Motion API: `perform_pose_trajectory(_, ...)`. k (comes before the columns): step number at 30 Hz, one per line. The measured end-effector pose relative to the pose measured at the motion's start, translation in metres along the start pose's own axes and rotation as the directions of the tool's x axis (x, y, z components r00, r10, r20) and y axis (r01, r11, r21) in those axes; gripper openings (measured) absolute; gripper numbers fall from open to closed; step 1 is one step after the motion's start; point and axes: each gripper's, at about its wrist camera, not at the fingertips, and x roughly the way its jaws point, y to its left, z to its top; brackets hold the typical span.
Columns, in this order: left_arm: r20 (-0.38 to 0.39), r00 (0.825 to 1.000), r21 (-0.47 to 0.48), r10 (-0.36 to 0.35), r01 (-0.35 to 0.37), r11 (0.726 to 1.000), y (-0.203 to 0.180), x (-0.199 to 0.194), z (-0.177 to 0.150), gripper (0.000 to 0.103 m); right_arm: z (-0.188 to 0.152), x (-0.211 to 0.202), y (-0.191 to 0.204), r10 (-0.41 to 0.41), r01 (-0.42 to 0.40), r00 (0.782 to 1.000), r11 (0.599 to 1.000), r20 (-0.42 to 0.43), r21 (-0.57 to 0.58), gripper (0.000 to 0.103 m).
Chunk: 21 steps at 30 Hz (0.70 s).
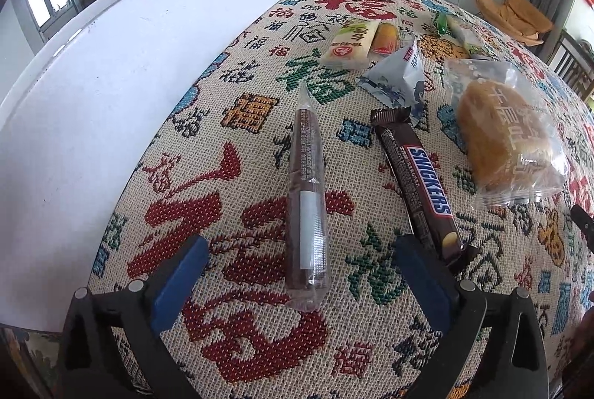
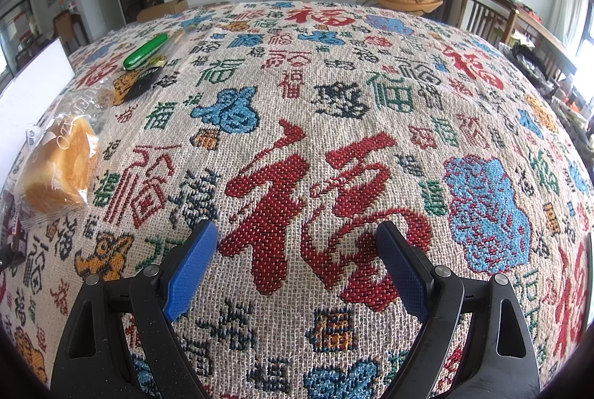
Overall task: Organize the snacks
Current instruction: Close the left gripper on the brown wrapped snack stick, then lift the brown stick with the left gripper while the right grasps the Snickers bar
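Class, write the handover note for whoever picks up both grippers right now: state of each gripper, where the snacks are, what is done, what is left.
Left gripper: open, empty, astride the near end of the long brown snack stick.
Right gripper: open, empty, over bare tablecloth.
Snacks all loose on the cloth: Snickers bar just right of the stick, bagged bread, blue-and-white packet, yellow-green packet, green packet farther off. White box stands on the left.
Done: nothing visibly sorted.
Left: everything; probably grip the stick first.
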Motion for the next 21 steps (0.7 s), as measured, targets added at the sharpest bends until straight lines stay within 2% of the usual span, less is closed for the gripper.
perform_pose_trajectory(13, 0.01, 1.0, -0.088, 0.026, -0.025, 0.996, 0.016, -0.003, 0.0, 0.095, -0.001, 0.0, 0.0, -0.001, 0.001, 1.0, 1.0, 0.0, 0.0, 0.089)
perform_pose_trajectory(15, 0.014, 1.0, -0.101, -0.012, 0.013, 0.995, 0.021, -0.005, 0.001, 0.093, -0.001, -0.001, 0.0, -0.002, 0.002, 1.0, 1.0, 0.0, -0.001, 0.089)
perform_pose_trajectory(17, 0.034, 0.993, -0.125, -0.11, 0.114, 0.986, 0.028, -0.009, 0.004, 0.092, -0.001, 0.001, 0.001, -0.003, 0.003, 1.0, 1.0, -0.001, 0.0, 0.089)
perform_pose_trajectory(19, 0.039, 0.98, -0.124, -0.195, 0.199, 0.972, 0.033, -0.01, 0.006, 0.088, 0.005, 0.0, 0.006, -0.009, 0.008, 0.999, 1.0, -0.038, -0.019, 0.089)
perform_pose_trajectory(21, 0.036, 0.973, -0.113, -0.229, 0.232, 0.966, 0.035, -0.011, 0.009, 0.073, 0.017, -0.016, 0.022, 0.031, -0.033, 0.999, 0.996, -0.027, -0.077, 0.088)
